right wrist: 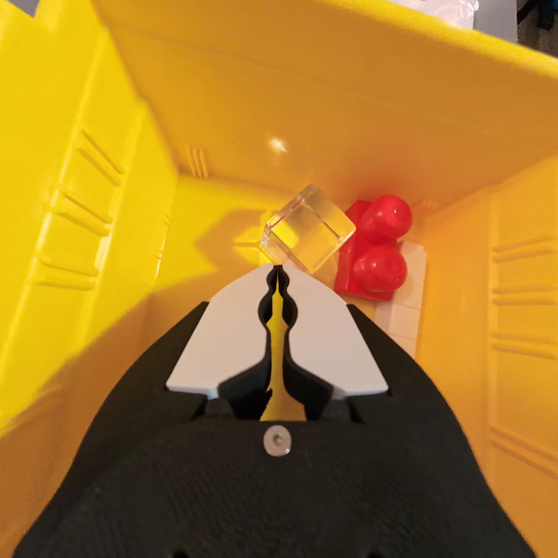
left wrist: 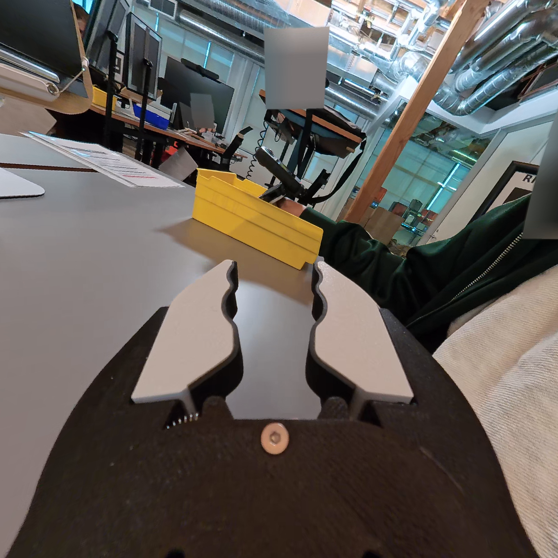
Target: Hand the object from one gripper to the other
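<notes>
Inside the yellow bin [right wrist: 302,90], our right gripper [right wrist: 277,267] pinches together at a clear cube [right wrist: 308,229] corner beside the red brick [right wrist: 371,250]; we judge it may slip; left gripper [left wrist: 274,265] waits apart

place: workshop-style lab office | evidence: monitors [left wrist: 142,51] sitting at 11 o'clock; bare ceiling ducts [left wrist: 471,72] running at 1 o'clock; yellow parts bin [left wrist: 256,223] lying on grey desk [left wrist: 90,247]

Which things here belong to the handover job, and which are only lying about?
Job:
- clear plastic cube
- yellow plastic bin
- right tongs, shut
- left tongs, open

Lying about:
- red two-knob toy brick
- white gridded block
- printed paper sheet
</notes>
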### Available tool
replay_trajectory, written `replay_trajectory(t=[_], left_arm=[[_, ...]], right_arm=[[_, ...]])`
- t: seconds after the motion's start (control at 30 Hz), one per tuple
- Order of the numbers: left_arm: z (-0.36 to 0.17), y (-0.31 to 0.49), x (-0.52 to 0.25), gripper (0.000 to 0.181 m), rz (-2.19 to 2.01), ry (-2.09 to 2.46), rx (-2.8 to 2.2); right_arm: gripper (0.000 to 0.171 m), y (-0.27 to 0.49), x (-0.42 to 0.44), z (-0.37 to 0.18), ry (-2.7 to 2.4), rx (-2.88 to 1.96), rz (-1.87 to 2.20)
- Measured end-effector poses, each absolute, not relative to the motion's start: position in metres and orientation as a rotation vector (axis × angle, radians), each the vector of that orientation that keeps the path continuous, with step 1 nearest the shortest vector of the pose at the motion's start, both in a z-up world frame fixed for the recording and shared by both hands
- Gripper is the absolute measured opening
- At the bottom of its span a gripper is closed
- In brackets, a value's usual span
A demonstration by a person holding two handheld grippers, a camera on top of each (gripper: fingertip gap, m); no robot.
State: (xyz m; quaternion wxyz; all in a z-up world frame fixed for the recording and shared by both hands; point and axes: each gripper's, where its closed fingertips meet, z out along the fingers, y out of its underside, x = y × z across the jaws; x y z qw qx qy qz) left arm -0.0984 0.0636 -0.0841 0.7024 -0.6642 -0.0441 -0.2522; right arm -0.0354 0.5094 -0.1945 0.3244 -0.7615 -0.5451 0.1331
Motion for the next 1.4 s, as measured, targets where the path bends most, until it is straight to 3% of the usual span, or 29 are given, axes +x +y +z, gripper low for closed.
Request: replay_trajectory(t=[0.6,0.83,1.13,1.4], left_arm=[[-0.084,0.083,-0.086,0.046,-0.623,-0.04,-1.494],[-0.085,0.091,-0.083,0.046,-0.647,-0.017,-1.499],[-0.086,0.1,-0.079,0.046,-0.673,0.003,-1.503],[-0.086,0.104,-0.081,0.046,-0.691,-0.018,-1.509]], right_arm=[[0.0,0.526,-0.013,-0.16,-1.322,-1.793,0.256],[0.008,0.518,-0.006,-0.107,-1.176,-1.708,0.407],[0.026,0.437,-0.03,-0.018,-1.214,-1.424,0.607],[0.042,0.298,-0.091,-0.016,-1.377,-1.265,1.043]])
